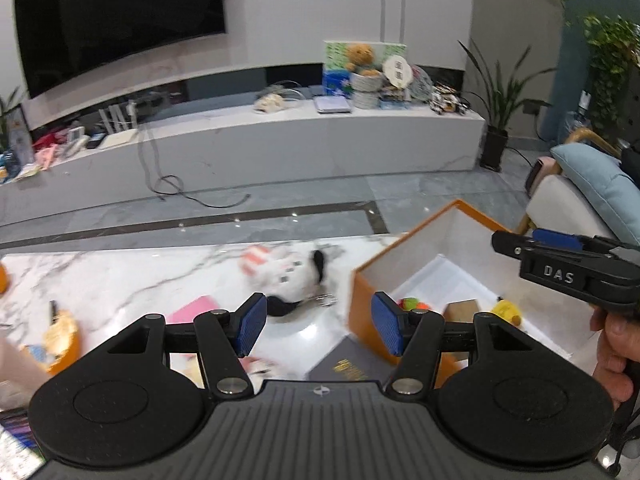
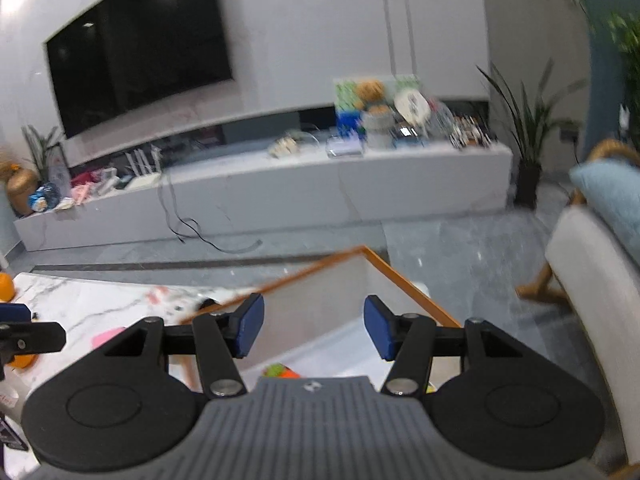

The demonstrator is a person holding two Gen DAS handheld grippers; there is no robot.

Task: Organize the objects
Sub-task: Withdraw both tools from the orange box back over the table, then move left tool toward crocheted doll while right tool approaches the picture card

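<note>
Left wrist view: both the left gripper (image 1: 319,328) and the right gripper (image 2: 314,328) hang empty, jaws apart, above the orange box (image 1: 362,304). Small toys (image 1: 506,311) already lie inside; the plush toy (image 1: 294,276) remains outside, left of the box.

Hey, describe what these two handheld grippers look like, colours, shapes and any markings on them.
Both match: the left gripper and right gripper have black linkage arms with silver pivot screws, blue textured pads on the fingers, two round black discs and a ribbed grey body with a small emblem. Seen from the left wrist, the right gripper carries white letters DAS.
</note>
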